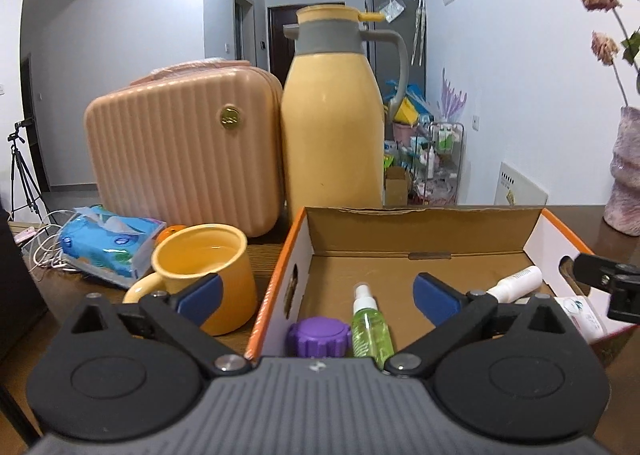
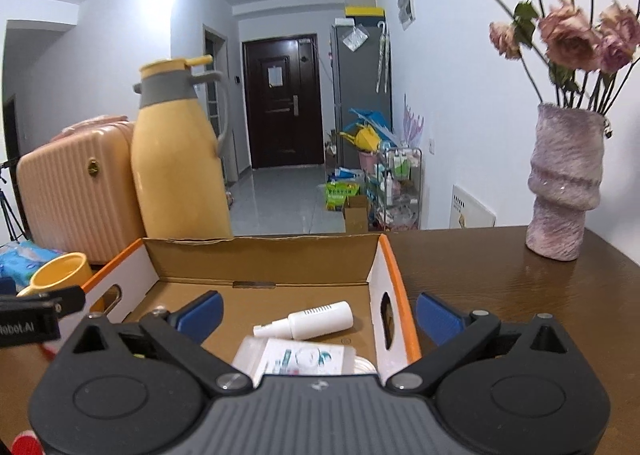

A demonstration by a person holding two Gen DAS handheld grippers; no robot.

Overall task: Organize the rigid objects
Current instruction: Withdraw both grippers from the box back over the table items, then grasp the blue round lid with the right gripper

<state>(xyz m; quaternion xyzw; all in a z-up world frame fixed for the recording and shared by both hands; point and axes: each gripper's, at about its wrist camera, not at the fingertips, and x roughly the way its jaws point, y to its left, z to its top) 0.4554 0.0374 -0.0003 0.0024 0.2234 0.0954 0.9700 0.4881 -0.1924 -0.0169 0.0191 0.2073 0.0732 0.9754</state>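
An open cardboard box (image 1: 424, 231) (image 2: 264, 255) with orange-edged white sides stands on the dark wooden table. Inside lie a purple ribbed cap (image 1: 319, 336), a green spray bottle (image 1: 370, 325), a white spray bottle (image 1: 516, 284) (image 2: 308, 321) and a flat clear packet (image 1: 582, 313) (image 2: 304, 359). My left gripper (image 1: 318, 297) is open and straddles the box's left wall, nothing pressed between its blue pads. My right gripper (image 2: 318, 315) is open too and straddles the box's right wall. Each gripper's tip shows at the edge of the other's view.
A yellow mug (image 1: 208, 275) (image 2: 60, 273) stands left of the box, with a blue tissue pack (image 1: 108, 241) beside it. Behind are a peach ribbed case (image 1: 180, 159) and a tall yellow thermos jug (image 1: 332, 123) (image 2: 176, 159). A mauve vase of dried roses (image 2: 564, 183) stands at the right.
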